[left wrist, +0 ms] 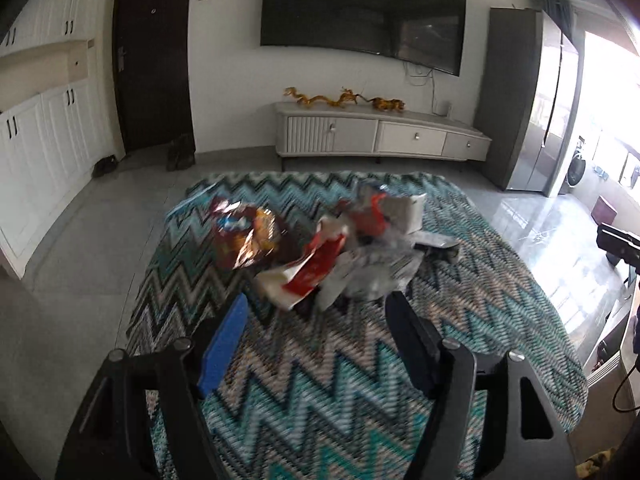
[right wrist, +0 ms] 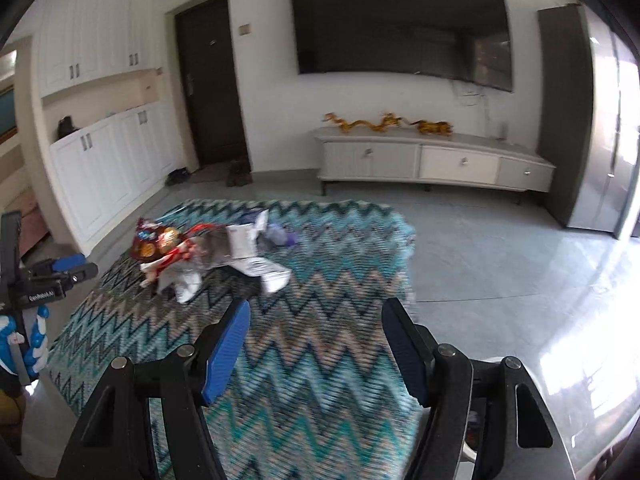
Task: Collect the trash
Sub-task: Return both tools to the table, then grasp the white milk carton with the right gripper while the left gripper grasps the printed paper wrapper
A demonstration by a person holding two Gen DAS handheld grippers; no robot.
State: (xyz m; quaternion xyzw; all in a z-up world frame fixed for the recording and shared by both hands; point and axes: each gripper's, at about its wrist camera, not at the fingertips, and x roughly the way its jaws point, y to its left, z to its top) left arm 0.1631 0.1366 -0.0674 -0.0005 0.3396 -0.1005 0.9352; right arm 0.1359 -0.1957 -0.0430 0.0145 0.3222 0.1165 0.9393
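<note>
A heap of trash lies on a table under a teal zigzag cloth: a shiny brown and orange snack bag, a red and white wrapper, crumpled white and silver wrappers. My left gripper is open and empty, just short of the heap. In the right wrist view the heap lies far left on the cloth, with the snack bag and a white paper. My right gripper is open and empty, short of the heap and to its right. The left gripper's body shows at the left edge.
A white TV cabinet with gold dragon figures stands by the far wall under a large TV. A dark door, white cupboards and a tiled floor surround the table. A white round rim shows lower right.
</note>
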